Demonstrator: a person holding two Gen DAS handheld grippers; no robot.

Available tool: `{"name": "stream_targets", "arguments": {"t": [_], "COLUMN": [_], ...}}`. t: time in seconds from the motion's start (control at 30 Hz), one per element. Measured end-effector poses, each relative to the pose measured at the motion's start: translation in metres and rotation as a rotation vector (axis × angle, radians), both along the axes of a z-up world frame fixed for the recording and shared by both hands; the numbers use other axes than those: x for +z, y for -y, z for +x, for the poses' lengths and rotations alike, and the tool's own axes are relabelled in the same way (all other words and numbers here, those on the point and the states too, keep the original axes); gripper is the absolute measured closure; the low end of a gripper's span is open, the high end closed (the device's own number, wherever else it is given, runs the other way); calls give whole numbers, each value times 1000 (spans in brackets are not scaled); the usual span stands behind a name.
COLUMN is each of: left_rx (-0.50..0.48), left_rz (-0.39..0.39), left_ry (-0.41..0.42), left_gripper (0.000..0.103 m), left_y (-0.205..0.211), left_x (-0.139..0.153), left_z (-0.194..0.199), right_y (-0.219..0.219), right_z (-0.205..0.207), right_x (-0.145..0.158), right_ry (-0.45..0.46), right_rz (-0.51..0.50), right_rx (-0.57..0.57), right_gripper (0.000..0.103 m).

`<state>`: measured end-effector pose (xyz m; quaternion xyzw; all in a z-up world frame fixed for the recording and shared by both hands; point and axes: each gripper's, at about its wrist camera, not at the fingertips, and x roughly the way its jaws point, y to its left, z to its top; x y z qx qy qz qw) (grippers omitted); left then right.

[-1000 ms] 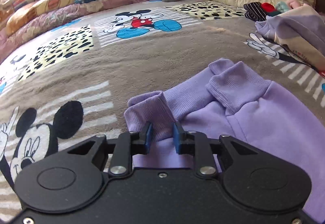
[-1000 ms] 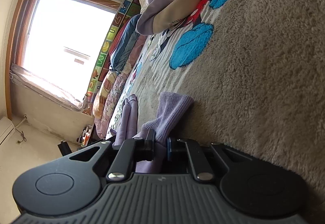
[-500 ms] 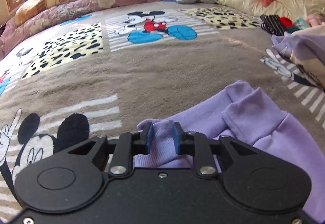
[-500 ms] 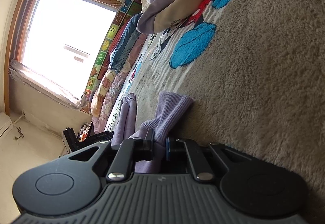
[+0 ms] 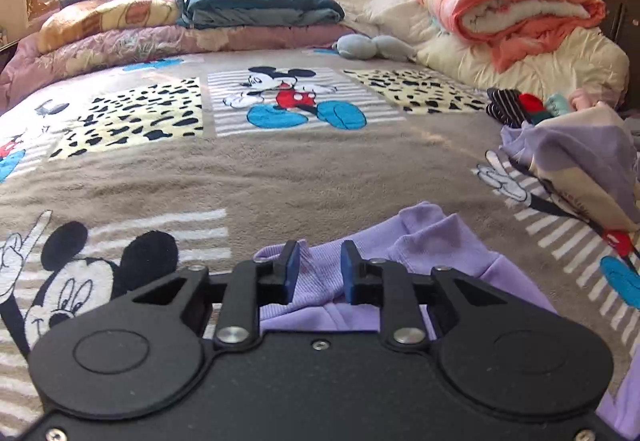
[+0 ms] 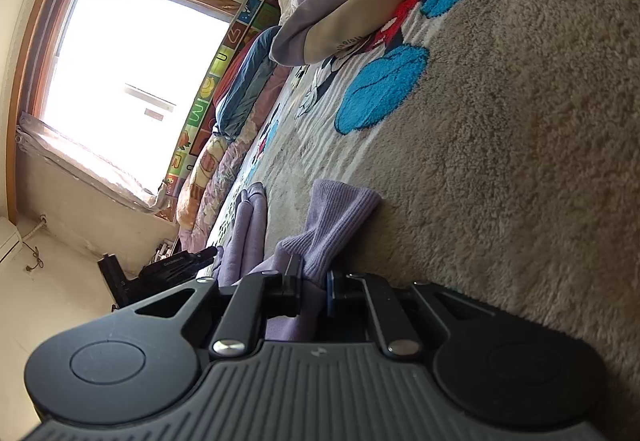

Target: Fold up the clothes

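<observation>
While the left wrist view looks across the bed, the left gripper (image 5: 316,275) sits low over a lilac sweatshirt (image 5: 460,261) lying on the Mickey Mouse blanket (image 5: 280,177). Its blue-padded fingers (image 5: 291,269) stand apart with a ribbed cuff (image 5: 316,273) of the garment lying loosely between them; the pads do not appear to press the cloth, so I judge this side has no hold. A second ribbed cuff and the folded body of the sweatshirt lie just to the right of it. Beyond, a heap of lavender and beige clothes (image 5: 580,169) waits at the right edge, well apart, with rolled bedding stacked by the headboard.

From the right wrist view, tilted on its side, the right gripper (image 6: 314,287) has its fingers nearly together, pinching the lilac fabric just below another ribbed cuff (image 6: 340,217), which sticks out past the tips and rests against the blanket. The left gripper shows dark at the far side of the garment.

To do this fold well, the right side should probably keep its firm pinch while the left closes squarely on its cuff, deep enough to catch both layers. Both should then likely move together at equal height, keeping the edge taut so the sleeve lands flat rather than bunched.
</observation>
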<state>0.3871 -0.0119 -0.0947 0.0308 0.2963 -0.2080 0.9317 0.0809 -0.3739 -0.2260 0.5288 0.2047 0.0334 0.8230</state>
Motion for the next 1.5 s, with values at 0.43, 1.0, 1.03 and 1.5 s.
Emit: {"name": "stream_targets", "arguments": {"t": [0.43,1.0,1.03,1.5], "left_rx": [-86,4,20,-221], "left_rz": [160,17,-21,-47], "left_ry": [-134,-30,-4,175], "left_gripper": [84,84,84,50], "left_y": [2,-25,-33,-67], "left_x": [-46,-18,-11,-22], "left_z": [-119,-199,-214,-341], "right_y": [-3,0,0,-2], "right_z": [-2,-13,-13,-16], "right_x": [1,37,39,48], "right_ry": [31,172,175,107], "right_rz": [15,-44,-58,-55], "right_rx": [-16,-3,-3,-45], "right_gripper": [90,90,90,90]}}
